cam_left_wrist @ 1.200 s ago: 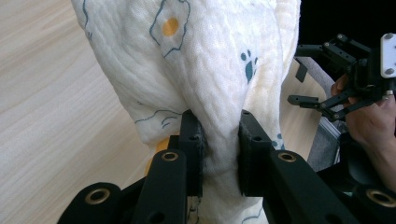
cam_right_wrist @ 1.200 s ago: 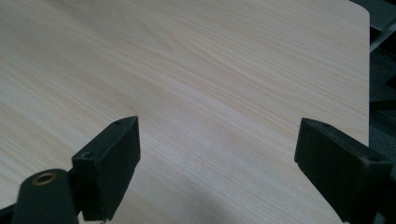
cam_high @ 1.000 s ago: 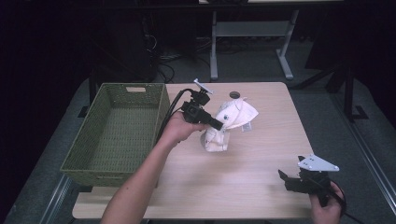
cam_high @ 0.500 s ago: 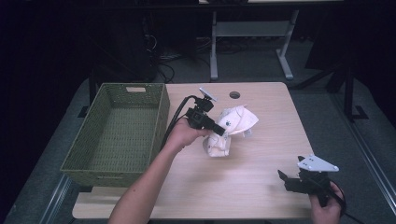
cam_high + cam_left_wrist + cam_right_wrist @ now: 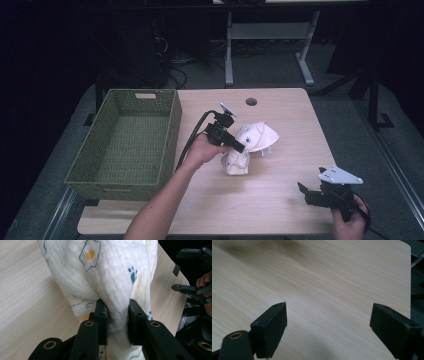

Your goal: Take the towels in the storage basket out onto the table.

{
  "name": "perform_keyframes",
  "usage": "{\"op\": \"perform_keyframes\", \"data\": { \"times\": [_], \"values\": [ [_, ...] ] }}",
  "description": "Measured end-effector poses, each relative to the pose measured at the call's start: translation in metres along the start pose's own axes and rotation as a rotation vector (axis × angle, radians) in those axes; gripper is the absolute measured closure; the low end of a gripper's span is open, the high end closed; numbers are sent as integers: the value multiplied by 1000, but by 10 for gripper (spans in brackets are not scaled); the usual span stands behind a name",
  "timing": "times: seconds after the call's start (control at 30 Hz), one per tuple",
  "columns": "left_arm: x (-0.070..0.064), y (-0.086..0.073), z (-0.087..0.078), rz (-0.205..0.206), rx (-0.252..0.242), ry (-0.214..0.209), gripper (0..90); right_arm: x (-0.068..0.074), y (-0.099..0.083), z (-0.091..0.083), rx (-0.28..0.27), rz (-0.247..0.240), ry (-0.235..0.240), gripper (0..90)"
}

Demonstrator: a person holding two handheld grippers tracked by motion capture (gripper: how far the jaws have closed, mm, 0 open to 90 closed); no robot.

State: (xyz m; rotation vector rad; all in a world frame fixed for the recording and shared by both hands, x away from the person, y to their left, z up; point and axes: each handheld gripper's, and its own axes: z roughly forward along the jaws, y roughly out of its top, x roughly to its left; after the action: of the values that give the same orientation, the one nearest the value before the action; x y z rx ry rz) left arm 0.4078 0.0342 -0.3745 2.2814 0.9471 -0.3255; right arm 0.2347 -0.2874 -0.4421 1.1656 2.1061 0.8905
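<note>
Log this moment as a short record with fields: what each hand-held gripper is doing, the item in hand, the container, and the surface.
left hand-held gripper: shut on the cloth, pinching a bunched fold
cloth: white, printed with paw and egg shapes, partly lifted, lower end on the table
right hand-held gripper: open, holding nothing, near the table's front right corner
basket: green woven, left of the cloth, nothing in it
table: light wood

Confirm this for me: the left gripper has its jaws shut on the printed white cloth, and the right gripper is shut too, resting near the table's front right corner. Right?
Not quite. The right gripper is open: the right gripper view shows its jaws wide apart over the bare table. The rest holds: the left gripper is shut on the printed white cloth, and the right one sits near the front right corner.
</note>
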Motion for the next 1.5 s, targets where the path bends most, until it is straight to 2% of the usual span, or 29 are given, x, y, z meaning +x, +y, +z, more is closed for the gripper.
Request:
{"op": "perform_keyframes", "data": {
  "times": [0.4,0.63,0.97,1.13,1.17,1.5],
  "values": [
    [0,-5,12,-4,14,5,692,1,1,1,2,-5,1,139],
    [-3,-8,20,-14,16,3,637,2,0,1,1,-7,2,139],
    [-4,-12,15,-1,-1,-4,550,2,1,2,5,-10,3,139],
    [-5,-18,10,7,-31,-4,514,3,1,2,7,-9,2,139],
    [-7,-19,9,-1,-40,-4,501,3,1,2,7,-9,3,139],
    [-13,-36,-2,36,-88,6,419,2,1,3,9,-8,1,139]
  ]
}}
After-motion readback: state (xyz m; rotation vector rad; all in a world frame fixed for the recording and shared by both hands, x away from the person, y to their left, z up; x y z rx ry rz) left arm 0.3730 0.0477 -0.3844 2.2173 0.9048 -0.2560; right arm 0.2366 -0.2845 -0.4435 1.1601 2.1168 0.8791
